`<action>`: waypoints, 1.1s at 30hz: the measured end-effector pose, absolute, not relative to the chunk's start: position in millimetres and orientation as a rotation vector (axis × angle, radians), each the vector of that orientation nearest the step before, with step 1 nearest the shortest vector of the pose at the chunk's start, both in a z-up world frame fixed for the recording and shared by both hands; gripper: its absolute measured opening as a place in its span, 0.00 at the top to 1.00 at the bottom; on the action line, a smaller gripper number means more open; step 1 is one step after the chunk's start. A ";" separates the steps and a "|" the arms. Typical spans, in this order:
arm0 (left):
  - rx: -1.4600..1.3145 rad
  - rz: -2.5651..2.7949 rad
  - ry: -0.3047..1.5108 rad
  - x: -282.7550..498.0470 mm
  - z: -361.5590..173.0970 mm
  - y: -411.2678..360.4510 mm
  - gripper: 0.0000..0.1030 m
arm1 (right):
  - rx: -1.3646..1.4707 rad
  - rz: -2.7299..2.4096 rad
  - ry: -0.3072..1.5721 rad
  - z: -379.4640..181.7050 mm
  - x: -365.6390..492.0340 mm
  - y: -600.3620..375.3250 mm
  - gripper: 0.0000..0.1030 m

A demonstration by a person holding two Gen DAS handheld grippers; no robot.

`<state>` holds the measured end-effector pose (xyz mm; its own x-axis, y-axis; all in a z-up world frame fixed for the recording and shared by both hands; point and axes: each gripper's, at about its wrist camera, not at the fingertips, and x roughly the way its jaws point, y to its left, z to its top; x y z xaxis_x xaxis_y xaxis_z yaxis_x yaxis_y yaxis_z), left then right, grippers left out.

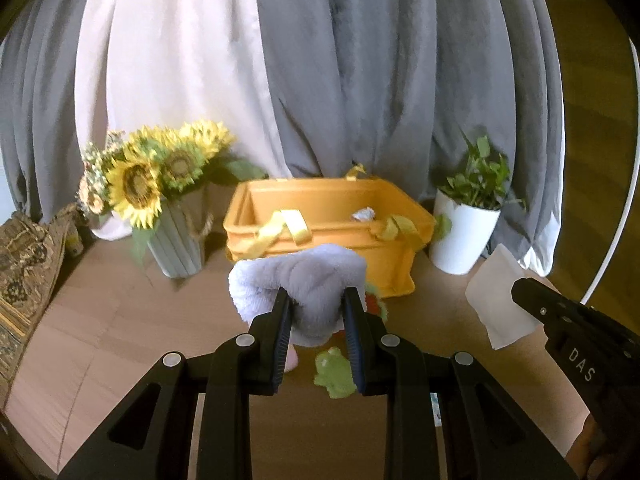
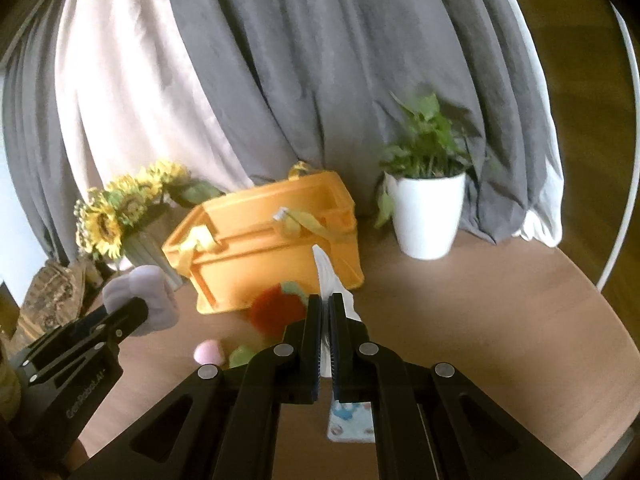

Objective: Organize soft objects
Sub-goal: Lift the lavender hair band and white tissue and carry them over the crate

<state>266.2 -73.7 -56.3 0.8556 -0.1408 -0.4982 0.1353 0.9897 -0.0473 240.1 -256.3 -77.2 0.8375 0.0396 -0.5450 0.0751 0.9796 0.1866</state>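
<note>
My left gripper (image 1: 316, 300) is shut on a fluffy lavender plush (image 1: 304, 280), held above the table in front of the yellow basket (image 1: 320, 236). The same plush (image 2: 140, 292) shows at the left of the right wrist view. My right gripper (image 2: 325, 300) is shut on a thin white cloth (image 2: 328, 276), which sticks up between the pads; the cloth (image 1: 500, 296) also appears at the right in the left wrist view. On the table lie a green frog toy (image 1: 334, 372), a red-orange plush (image 2: 276, 308) and a small pink soft ball (image 2: 208, 352).
A sunflower bouquet in a grey vase (image 1: 176, 240) stands left of the basket, and a white potted plant (image 1: 464, 236) to its right. Grey and white curtains hang behind. A patterned cushion (image 1: 24, 264) lies far left. A small printed card (image 2: 352, 424) rests on the round wooden table (image 2: 500, 320).
</note>
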 end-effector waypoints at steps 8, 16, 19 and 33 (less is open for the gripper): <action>-0.016 -0.132 0.478 274.7 -39.1 -58.5 0.77 | 0.201 0.015 0.520 -58.7 254.2 -241.5 0.95; -0.018 -0.149 0.428 287.0 -25.8 -50.8 0.84 | 0.199 0.046 0.465 -43.4 269.1 -229.7 0.95; -0.013 -0.158 0.407 292.5 -19.9 -49.4 0.84 | 0.196 0.051 0.448 -38.6 273.7 -226.8 0.95; -0.012 -0.190 0.328 323.9 7.1 -49.0 0.84 | 0.185 0.063 0.326 -12.2 299.7 -222.2 0.95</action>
<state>323.9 -49.0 7.1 0.9291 -0.1874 -0.3187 0.1835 0.9821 -0.0425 299.7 -222.2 -12.2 0.9456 0.0915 -0.3122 -0.0318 0.9810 0.1912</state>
